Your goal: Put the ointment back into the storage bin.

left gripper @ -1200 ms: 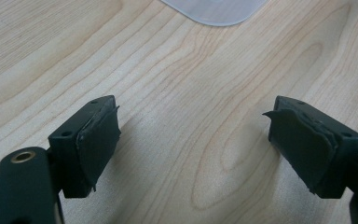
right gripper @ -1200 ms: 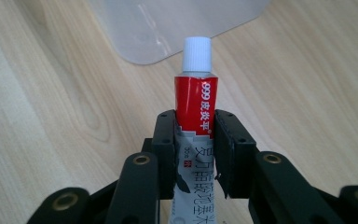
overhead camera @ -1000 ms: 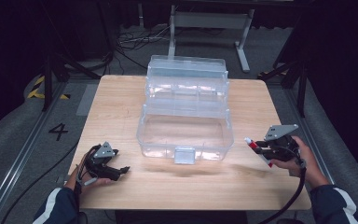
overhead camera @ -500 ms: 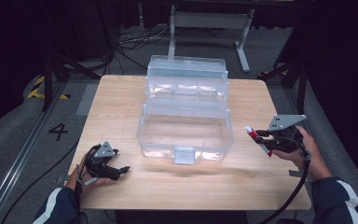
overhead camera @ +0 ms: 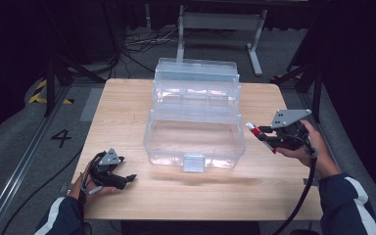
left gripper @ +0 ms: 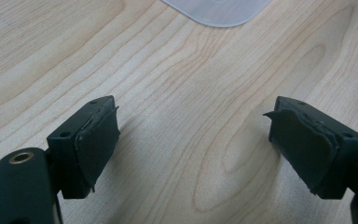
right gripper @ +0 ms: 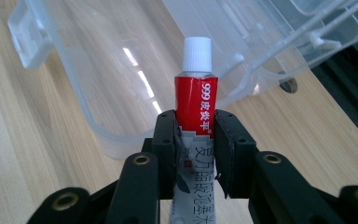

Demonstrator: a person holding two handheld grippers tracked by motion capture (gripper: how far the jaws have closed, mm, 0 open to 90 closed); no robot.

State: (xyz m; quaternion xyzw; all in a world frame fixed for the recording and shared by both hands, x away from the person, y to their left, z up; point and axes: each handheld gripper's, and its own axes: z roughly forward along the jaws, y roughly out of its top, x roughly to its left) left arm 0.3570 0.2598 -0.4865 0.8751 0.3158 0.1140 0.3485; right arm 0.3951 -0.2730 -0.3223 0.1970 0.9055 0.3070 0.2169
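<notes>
On the left, left gripper [overhead camera: 127, 179] low over the wooden table [overhead camera: 127, 112], wide open, nothing inside. In the middle, clear plastic box [overhead camera: 194, 122], lid up. On the right, right gripper [overhead camera: 266, 138] squeezing a red and white tube [right gripper: 196, 109], up off the table beside the box.

"999" on tube [right gripper: 196, 109], "4" on floor [overhead camera: 61, 137]

The clear plastic open-topped storage box [overhead camera: 194, 132] fills the middle of the pale wooden table [overhead camera: 127, 103]; bare wood lies left, right and in front of the box.
</notes>
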